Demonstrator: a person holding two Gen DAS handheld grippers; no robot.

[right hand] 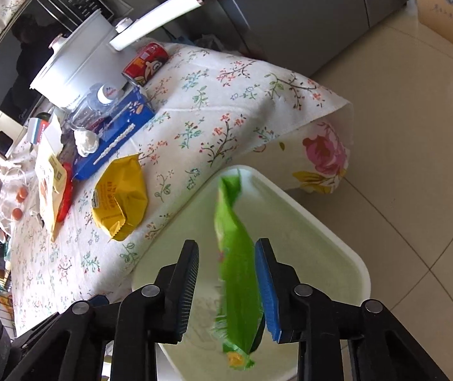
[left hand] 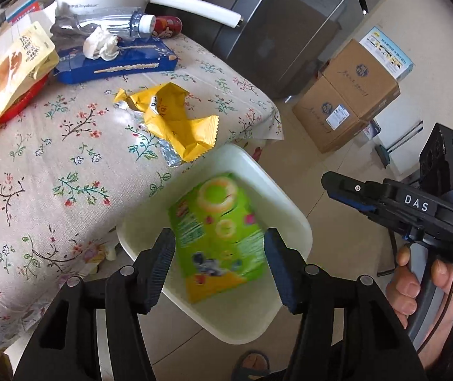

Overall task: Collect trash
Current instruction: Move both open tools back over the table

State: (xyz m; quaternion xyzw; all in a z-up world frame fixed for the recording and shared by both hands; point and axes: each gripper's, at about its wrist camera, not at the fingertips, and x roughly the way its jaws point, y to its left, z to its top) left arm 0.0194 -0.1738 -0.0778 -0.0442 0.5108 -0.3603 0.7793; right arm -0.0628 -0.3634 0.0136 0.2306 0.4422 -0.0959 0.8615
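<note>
While both my tongs hang over the white bin (left hand: pixel 290 190) beside the counter (left hand: pixel 67 165), the green snack bag (left hand: pixel 217 238) sits blurred inside the bin's mouth. My left tongs (left hand: pixel 220 254) stand apart with nothing between the pads; the bag lies beyond them. My right tongs (right hand: pixel 226 273) are parted too: the green bag shows edge-on in the gap, close to the blue pad, and I cannot tell whether it touches. On the floral cloth a crumpled yellow wrapper (left hand: pixel 169 117) lies near the counter's edge, just beside the bin.
</note>
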